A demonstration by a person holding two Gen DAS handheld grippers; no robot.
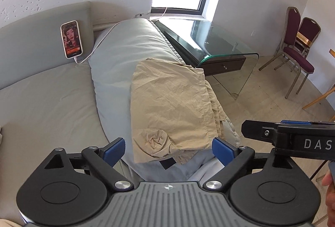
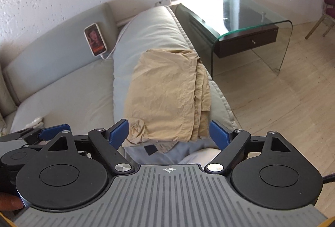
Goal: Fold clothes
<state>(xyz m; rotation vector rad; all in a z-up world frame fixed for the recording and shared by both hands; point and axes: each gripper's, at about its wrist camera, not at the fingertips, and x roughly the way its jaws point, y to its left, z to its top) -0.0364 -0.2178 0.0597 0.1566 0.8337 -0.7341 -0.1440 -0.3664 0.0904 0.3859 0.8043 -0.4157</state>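
A tan garment (image 1: 171,105), folded into a flat stack of layers, lies on the grey sofa arm (image 1: 125,47); it also shows in the right wrist view (image 2: 167,97). A light blue cloth (image 1: 184,170) with a black tag lies under its near edge. My left gripper (image 1: 168,151) is open, with blue pads either side of the garment's near edge, holding nothing. My right gripper (image 2: 168,134) is open too, just short of the same edge; it also shows in the left wrist view (image 1: 293,137).
A phone (image 1: 71,39) on a white cable leans against the sofa back. A glass side table (image 1: 228,53) with a dark drawer stands right of the sofa arm. Maroon chairs (image 1: 295,53) stand by the far wall. Tiled floor lies to the right.
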